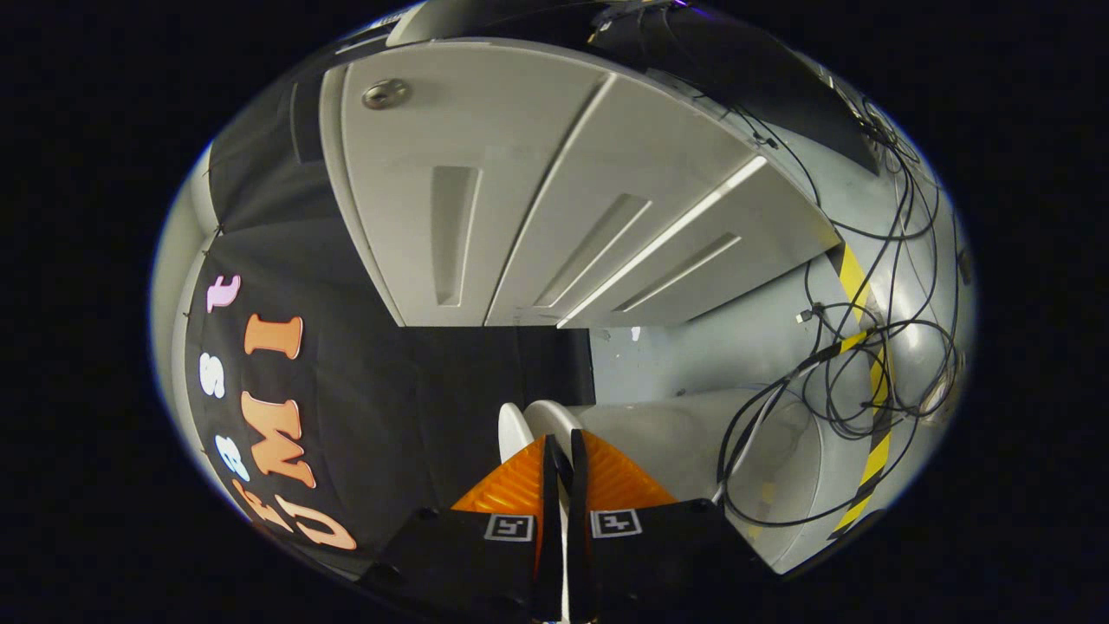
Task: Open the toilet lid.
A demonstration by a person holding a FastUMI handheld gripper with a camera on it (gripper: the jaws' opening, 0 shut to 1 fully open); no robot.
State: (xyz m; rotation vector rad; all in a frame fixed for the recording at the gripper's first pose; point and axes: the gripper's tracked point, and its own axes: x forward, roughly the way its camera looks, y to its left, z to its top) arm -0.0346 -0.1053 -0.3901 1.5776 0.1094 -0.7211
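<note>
Toilet lid (554, 420) sat just beyond our gripper (565, 459), fingers nearly closed, pinching its thin edge, it seemed; we judged keeping that pinch while swinging upward best.

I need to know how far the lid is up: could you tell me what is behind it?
Behind the raised toilet lid, pinched edge-on between the gripper fingers, hangs black cloth. The toilet's tank is hidden.

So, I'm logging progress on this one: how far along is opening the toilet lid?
Done: the gripper is shut on the toilet lid, its thin white edge between the fingers. In hand: the lift. Just ahead of the fingers, the lid looks parted from a second white rim beside it, perhaps the seat. Left: swinging it fully open and letting go.
</note>
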